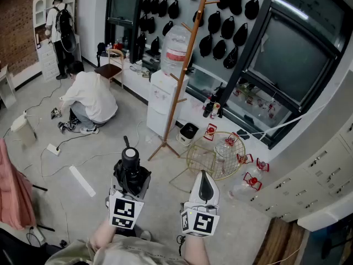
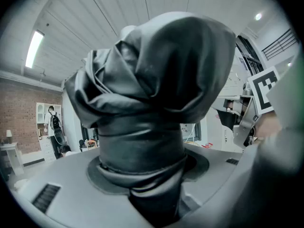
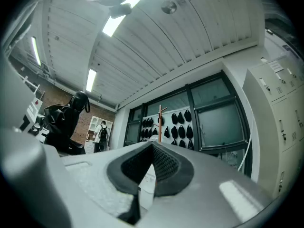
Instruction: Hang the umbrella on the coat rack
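Note:
A folded black umbrella (image 1: 130, 164) stands upright between the jaws of my left gripper (image 1: 131, 176), which is shut on it; its wrist strap sticks up at the top. In the left gripper view the umbrella's (image 2: 152, 89) bunched fabric fills the middle, pinched low down by the left gripper (image 2: 147, 179). My right gripper (image 1: 204, 182) is shut with nothing in it, level with the left one and to its right. The wooden coat rack (image 1: 186, 65) stands ahead on its tripod foot, all pegs bare. The right gripper view looks past my right gripper (image 3: 145, 175) to the far coat rack (image 3: 160, 122).
A white water dispenser (image 1: 165, 93) with a bottle stands just behind the rack. A gold wire basket (image 1: 216, 154) and red-capped bottles (image 1: 252, 180) lie to its right. A person (image 1: 91, 97) crouches at left, another stands at the back (image 1: 59, 24). Cables (image 1: 60, 148) cross the floor.

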Motion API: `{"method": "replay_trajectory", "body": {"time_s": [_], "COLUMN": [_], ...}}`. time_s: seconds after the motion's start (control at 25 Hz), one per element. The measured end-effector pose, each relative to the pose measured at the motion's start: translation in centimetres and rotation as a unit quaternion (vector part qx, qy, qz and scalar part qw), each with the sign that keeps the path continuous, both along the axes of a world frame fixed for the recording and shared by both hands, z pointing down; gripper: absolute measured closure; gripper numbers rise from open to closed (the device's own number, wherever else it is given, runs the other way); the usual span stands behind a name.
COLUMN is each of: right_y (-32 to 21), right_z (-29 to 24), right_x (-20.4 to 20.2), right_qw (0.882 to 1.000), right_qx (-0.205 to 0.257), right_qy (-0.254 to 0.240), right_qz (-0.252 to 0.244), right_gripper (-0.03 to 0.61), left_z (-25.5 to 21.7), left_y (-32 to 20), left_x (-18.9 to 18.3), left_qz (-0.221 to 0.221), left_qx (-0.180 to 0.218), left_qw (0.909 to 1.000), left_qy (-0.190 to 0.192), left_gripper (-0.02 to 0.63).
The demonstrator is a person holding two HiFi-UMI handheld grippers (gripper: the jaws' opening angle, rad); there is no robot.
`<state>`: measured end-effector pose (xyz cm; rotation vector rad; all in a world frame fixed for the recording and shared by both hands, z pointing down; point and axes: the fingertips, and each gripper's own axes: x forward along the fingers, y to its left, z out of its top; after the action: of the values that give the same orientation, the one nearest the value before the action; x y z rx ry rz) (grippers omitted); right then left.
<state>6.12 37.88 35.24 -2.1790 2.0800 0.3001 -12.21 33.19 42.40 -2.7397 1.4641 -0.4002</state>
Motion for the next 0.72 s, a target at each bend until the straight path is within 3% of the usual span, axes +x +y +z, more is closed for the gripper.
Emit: {"method": "replay_trajectory", "body": {"time_s": [0.6,0.72], "right_y": [-1.3,-2.7], "right_z": [1.0,1.2], "right_x": [0.0,-0.1], "right_qw": [1.0,1.0], "right_qx": [-0.013,-0.018], "right_qy": [0.001,-0.01], "right_qz": [-0.004,-0.023], "right_gripper": [0.58,0.58], "left_z": [1.3,1.7], "left_y": [-1.3,-2.7], "left_x": [1.4,1.8], "left_qz": [0.028,0.041], "left_qx": [-0.01,-0.012], "left_qw": [0.9994,0.9989], "left_qy": [-0.017,-0.018], "left_gripper": [0.356,0.356]}}
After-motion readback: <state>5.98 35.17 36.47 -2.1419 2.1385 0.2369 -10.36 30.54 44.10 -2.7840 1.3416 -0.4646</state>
